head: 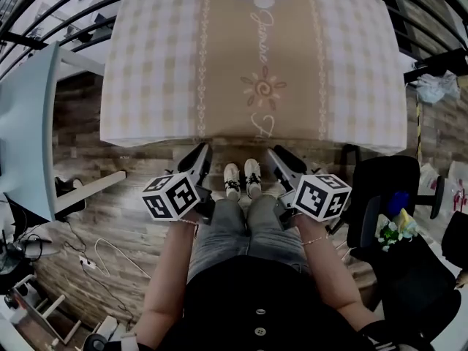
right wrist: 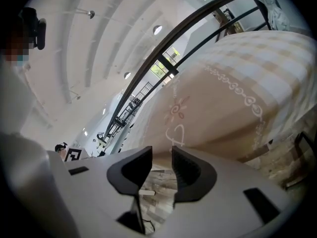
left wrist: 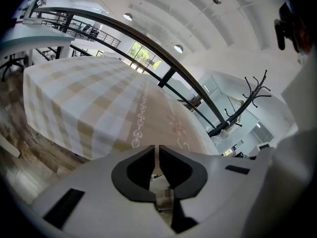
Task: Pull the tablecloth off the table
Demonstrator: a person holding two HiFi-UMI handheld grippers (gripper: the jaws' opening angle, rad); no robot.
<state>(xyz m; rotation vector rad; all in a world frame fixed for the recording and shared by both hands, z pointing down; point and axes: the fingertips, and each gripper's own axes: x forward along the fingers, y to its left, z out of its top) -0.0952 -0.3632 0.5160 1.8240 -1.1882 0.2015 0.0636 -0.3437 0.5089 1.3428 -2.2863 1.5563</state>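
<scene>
A beige and white checked tablecloth (head: 256, 57) with a daisy and swirl pattern down its middle covers the table ahead of me; its near edge hangs over the front. It also fills the left gripper view (left wrist: 99, 108) and the right gripper view (right wrist: 223, 103). My left gripper (head: 202, 152) (left wrist: 156, 148) is shut with nothing in it, just short of the hanging edge. My right gripper (head: 274, 154) (right wrist: 162, 150) is open, its jaws a little apart and empty, pointing at the same edge from the right.
A person's shoes (head: 241, 178) stand on the wooden floor between the grippers. A black office chair (head: 387, 196) sits at the right, a white table (head: 29, 123) at the left, with cables (head: 110, 258) on the floor. Black railings (left wrist: 163, 48) run behind the table.
</scene>
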